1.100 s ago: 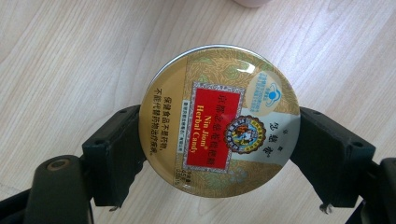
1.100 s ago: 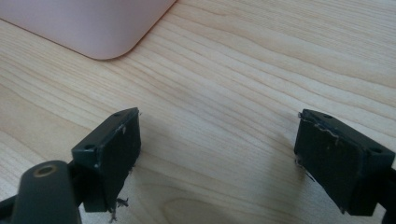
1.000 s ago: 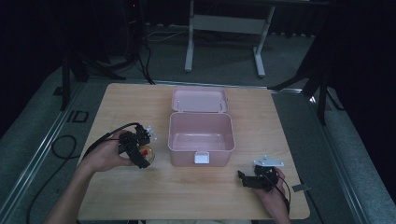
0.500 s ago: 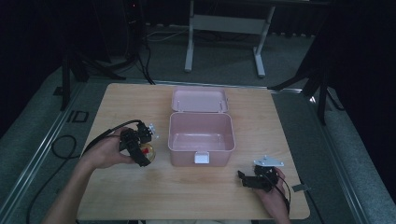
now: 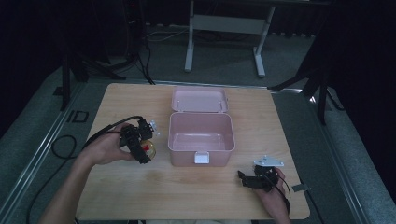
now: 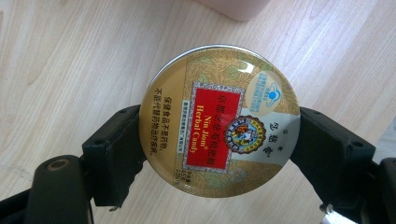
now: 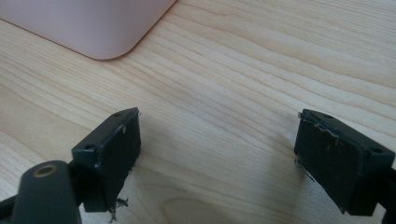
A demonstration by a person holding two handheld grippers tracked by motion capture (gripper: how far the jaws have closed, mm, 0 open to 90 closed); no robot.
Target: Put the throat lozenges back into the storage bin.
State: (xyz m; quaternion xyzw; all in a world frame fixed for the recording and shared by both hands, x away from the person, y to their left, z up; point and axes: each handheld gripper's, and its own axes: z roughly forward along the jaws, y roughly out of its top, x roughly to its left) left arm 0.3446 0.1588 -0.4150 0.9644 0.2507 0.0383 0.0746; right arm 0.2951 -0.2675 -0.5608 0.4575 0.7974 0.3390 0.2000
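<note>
Left gripper (image 6: 219,140) clamps a round gold metal candy tin with a red label (image 6: 219,121) by its rim, one pad on each side, lid facing the camera. The tin hangs above the light wooden table (image 5: 140,196), just beside the open pink plastic box (image 5: 201,133). Judged step: carry the tin over the near wall and lower it flat inside. Keep it level and clear the rim first. Right gripper (image 7: 219,154) rests wide open, nothing between its pads, well apart near the table's front edge.
</note>
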